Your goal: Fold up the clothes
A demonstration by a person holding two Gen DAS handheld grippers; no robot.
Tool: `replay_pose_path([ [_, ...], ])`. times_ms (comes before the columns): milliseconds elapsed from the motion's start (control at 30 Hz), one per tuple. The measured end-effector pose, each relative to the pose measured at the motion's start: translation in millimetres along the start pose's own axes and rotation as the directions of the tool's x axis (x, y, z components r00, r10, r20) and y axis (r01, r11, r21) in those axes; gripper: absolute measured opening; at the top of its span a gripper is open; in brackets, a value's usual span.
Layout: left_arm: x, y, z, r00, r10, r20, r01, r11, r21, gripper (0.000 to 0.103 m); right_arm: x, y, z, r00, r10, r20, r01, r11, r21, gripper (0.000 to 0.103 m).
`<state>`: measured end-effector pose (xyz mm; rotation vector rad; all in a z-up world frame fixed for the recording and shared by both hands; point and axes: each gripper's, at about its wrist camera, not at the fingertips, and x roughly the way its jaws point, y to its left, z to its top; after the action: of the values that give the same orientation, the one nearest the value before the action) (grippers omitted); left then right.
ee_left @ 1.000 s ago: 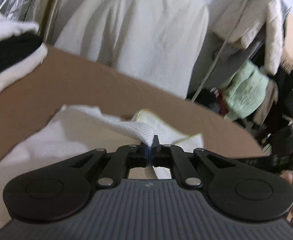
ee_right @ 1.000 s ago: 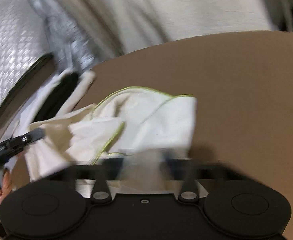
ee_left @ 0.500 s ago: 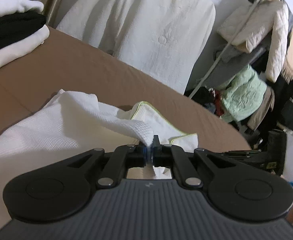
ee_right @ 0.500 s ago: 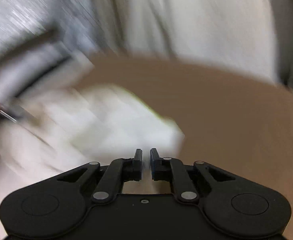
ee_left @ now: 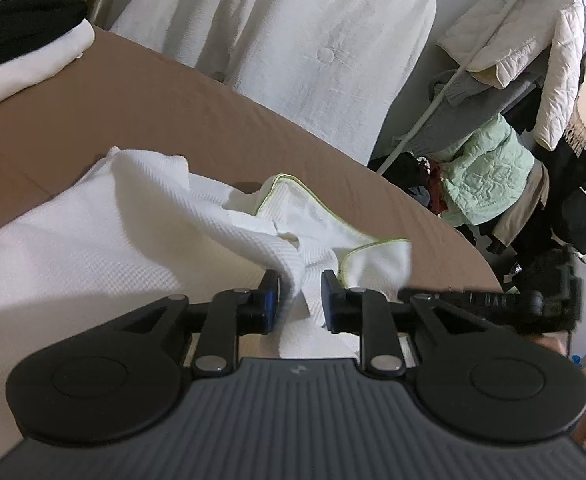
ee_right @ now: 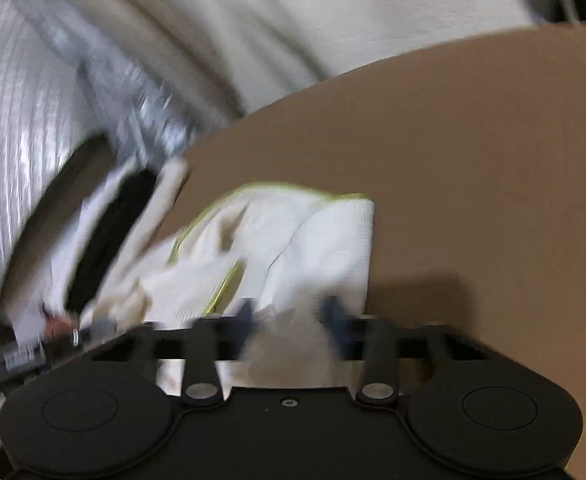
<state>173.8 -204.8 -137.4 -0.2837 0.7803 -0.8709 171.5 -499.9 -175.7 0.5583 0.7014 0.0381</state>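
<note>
White waffle-weave garment with lime-green piping (ee_left: 141, 240), rumpled on the brown tabletop (ee_left: 173, 120), bunches between the parted fingers of both left gripper (ee_left: 300, 294) and right gripper (ee_right: 291, 316); unclamped, a lifted fold would likely slip and collapse.

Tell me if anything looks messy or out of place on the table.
The white garment with the green-edged trim lies bunched and twisted on the brown table, not yet flat. A ridge of it stands between the open left gripper. The folded stack at the back looks tidy.
</note>
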Motion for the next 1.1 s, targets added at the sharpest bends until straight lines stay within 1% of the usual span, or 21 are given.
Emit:
replay_pose_path([
  [67, 1.7, 0.0, -0.6, 1.0, 0.016, -0.013, -0.016, 1.0, -0.001, 0.022, -7.5, 27.5, -4.8, 0.998, -0.068, 0.002, 0.068, 0.986, -0.151, 0.022],
  [100, 3.4, 0.1, -0.7, 0.999, 0.029, -0.028, -0.029, 1.0, 0.0, 0.022, -13.5, 43.0, -10.2, 0.995, -0.103, 0.009, 0.102, 0.966, -0.238, 0.022],
  [167, 7.9, 1.6, -2.4, 0.997, 0.046, -0.06, -0.046, 0.999, 0.0, 0.022, -22.9, 73.3, -27.4, 0.978, -0.204, 0.048, 0.205, 0.882, -0.424, 0.022],
  [200, 10.6, 2.1, -3.6, 0.996, 0.055, -0.074, -0.055, 0.998, 0.002, 0.022, -23.2, 82.0, -35.6, 0.961, -0.268, 0.065, 0.265, 0.834, -0.484, 0.022],
  [233, 13.6, 2.3, -4.9, 0.994, 0.067, -0.087, -0.067, 0.998, 0.004, 0.022, -21.6, 85.3, -39.9, 0.947, -0.315, 0.065, 0.303, 0.806, -0.509, 0.022],
  [267, 16.5, 2.5, -6.1, 0.992, 0.079, -0.1, -0.078, 0.997, 0.007, 0.022, -20.0, 83.3, -40.1, 0.941, -0.335, 0.053, 0.315, 0.806, -0.501, 0.022],
  [333, 20.3, 1.3, -8.2, 0.989, 0.095, -0.115, -0.093, 0.995, 0.024, 0.022, -18.4, 75.4, -36.8, 0.934, -0.356, 0.028, 0.328, 0.826, -0.459, 0.029],
  [400, 21.0, -0.6, -8.8, 0.988, 0.096, -0.12, -0.091, 0.995, 0.043, 0.022, -21.8, 66.7, -29.9, 0.958, -0.287, 0.024, 0.274, 0.88, -0.388, 0.03],
  [433, 21.3, -1.6, -9.0, 0.988, 0.096, -0.123, -0.091, 0.994, 0.053, 0.022, -23.4, 61.1, -25.9, 0.977, -0.215, 0.001, 0.202, 0.917, -0.343, 0.028],
  [467, 20.8, -3.7, -8.7, 0.987, 0.099, -0.125, -0.09, 0.993, 0.071, 0.022, -22.0, 51.1, -20.8, 0.994, -0.09, -0.06, 0.071, 0.962, -0.263, 0.023],
  [500, 19.8, -6.6, -7.9, 0.987, 0.102, -0.126, -0.091, 0.991, 0.094, 0.02, -18.2, 38.6, -18.6, 0.991, 0.049, -0.124, -0.07, 0.983, -0.167, 0.018],
  [533, 18.1, -9.2, -7.2, 0.987, 0.102, -0.122, -0.089, 0.99, 0.11, 0.021, -9.3, 28.1, -18.0, 0.963, 0.189, -0.192, -0.205, 0.976, -0.069, 0.017],
  [567, 16.0, -11.1, -6.4, 0.989, 0.094, -0.117, -0.081, 0.99, 0.114, 0.021, -2.0, 23.9, -19.2, 0.939, 0.254, -0.232, -0.267, 0.963, -0.025, 0.018],
  [667, 12.7, -12.7, -6.2, 0.99, 0.065, -0.124, -0.052, 0.994, 0.101, 0.021, 2.3, 32.6, -20.1, 0.937, 0.213, -0.277, -0.252, 0.961, -0.113, 0.019],
  [767, 14.8, -12.3, -7.9, 0.988, 0.071, -0.137, -0.058, 0.994, 0.096, 0.021, -14.8, 30.1, -17.0, 0.954, 0.208, -0.214, -0.234, 0.967, -0.101, 0.023],
  [800, 15.7, -12.1, -8.5, 0.987, 0.074, -0.142, -0.061, 0.994, 0.095, 0.021, -20.8, 27.1, -15.3, 0.961, 0.204, -0.187, -0.223, 0.971, -0.085, 0.029],
  [833, 16.4, -11.2, -8.8, 0.987, 0.073, -0.145, -0.061, 0.994, 0.09, 0.021, -22.8, 24.3, -12.4, 0.968, 0.194, -0.162, -0.208, 0.976, -0.069, 0.042],
  [900, 17.0, -9.8, -9.0, 0.987, 0.072, -0.145, -0.061, 0.995, 0.081, 0.021, -25.0, 16.3, -10.0, 0.977, 0.175, -0.12, -0.179, 0.984, -0.023, 0.055],
  [1000, 16.9, -10.7, -9.5, 0.987, 0.08, -0.138, -0.068, 0.994, 0.088, 0.021, -20.4, 1.3, -9.4, 0.986, 0.137, -0.097, -0.129, 0.988, 0.081, 0.057],
  [1067, 16.6, -10.7, -9.7, 0.988, 0.08, -0.133, -0.069, 0.994, 0.088, 0.021, -15.6, -8.4, -10.3, 0.983, 0.155, -0.103, -0.139, 0.979, 0.15, 0.059],
  [1100, 16.5, -10.6, -9.6, 0.988, 0.079, -0.129, -0.068, 0.994, 0.087, 0.021, -11.4, -13.4, -11.1, 0.976, 0.191, -0.103, -0.169, 0.967, 0.192, 0.059],
])
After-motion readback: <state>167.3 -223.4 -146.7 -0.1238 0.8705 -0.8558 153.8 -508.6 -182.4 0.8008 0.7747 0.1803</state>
